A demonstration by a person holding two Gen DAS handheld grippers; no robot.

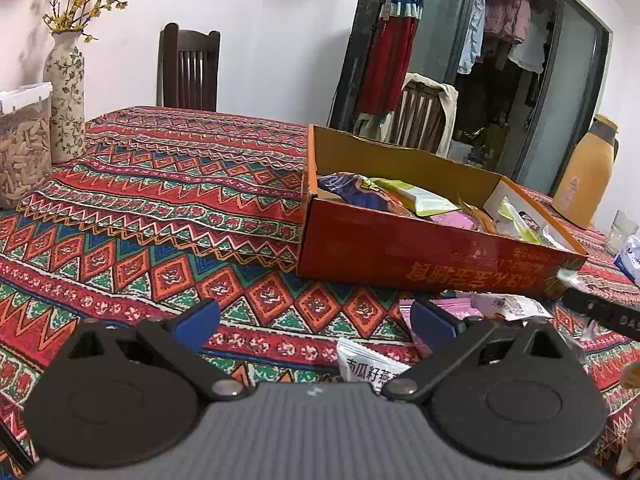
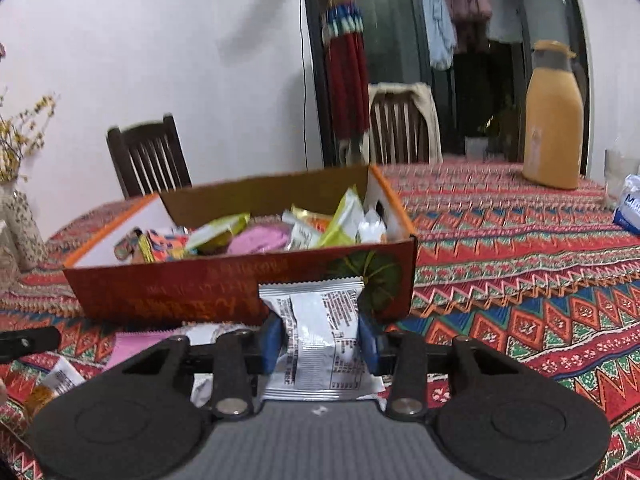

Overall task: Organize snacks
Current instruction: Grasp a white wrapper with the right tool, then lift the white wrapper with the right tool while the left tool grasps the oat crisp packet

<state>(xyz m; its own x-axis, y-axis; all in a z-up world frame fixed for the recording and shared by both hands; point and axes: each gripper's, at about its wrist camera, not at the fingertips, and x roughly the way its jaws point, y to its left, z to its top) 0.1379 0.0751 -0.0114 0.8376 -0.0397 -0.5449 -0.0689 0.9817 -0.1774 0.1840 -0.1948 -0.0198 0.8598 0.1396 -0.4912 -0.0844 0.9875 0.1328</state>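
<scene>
Packet [image 2: 320, 332] of white foil pinched in right tongs [image 2: 323, 340] before orange box [image 2: 200, 284]; left tongs [image 1: 316, 320] spread, empty.

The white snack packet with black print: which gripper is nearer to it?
Right. The right gripper has the white packet between its blue pads; the left gripper is open over the tablecloth, away from it.

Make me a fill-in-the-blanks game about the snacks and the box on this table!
1. The right gripper is shut on a white snack ____.
2. The orange box already holds ____, piled inside it.
3. The left gripper is ____, with nothing between its blue pads.
4. On the far side of the patterned tablecloth stands a tall ____ jug with a grey top.

Missing words: packet; snacks; open; yellow
</scene>
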